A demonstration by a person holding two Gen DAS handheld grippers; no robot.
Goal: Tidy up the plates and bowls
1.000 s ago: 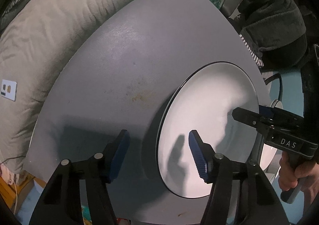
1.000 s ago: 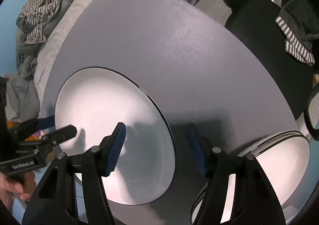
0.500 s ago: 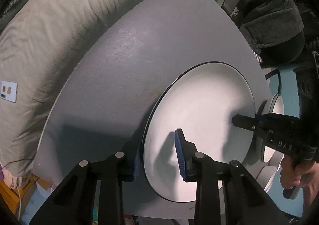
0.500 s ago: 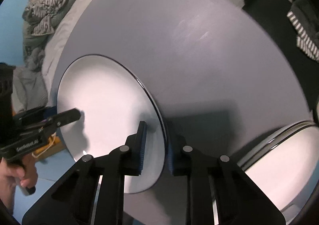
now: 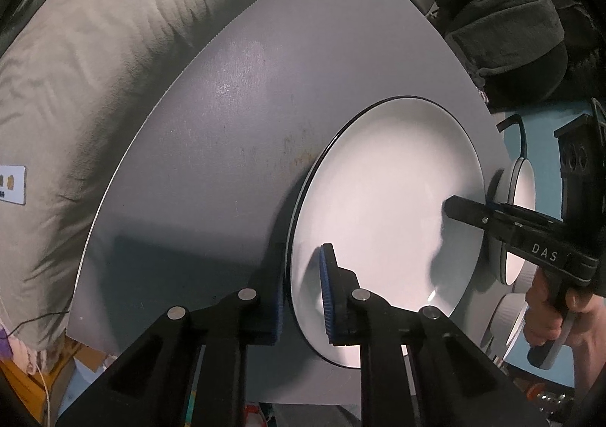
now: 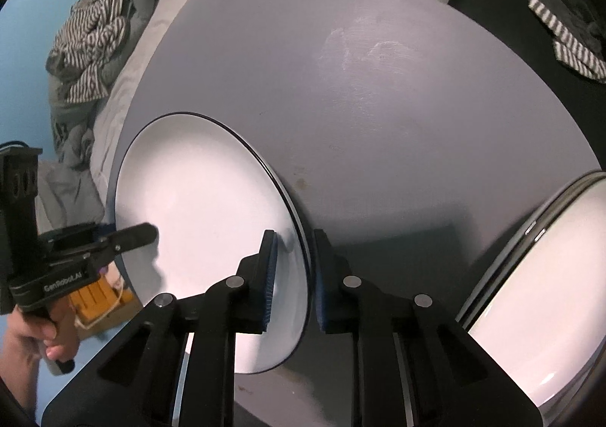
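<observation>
A bedroom: rumpled duvet (image 5: pixel 94 86), heaped clothes (image 6: pixel 91 36).

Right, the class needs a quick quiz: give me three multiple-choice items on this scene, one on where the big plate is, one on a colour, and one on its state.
1. Where is the white plate?
A. on the grey table
B. on a chair
C. on the bed

2. What colour is the thin line around its rim?
A. red
B. black
C. gold

3. What state is the plate in?
A. heaped with food
B. broken in two
C. empty and whole

Answers:
1 A: grey tabletop shows around the plate in both wrist views.
2 B: a dark edge rings the white.
3 C: its face is bare, unbroken white.
</observation>
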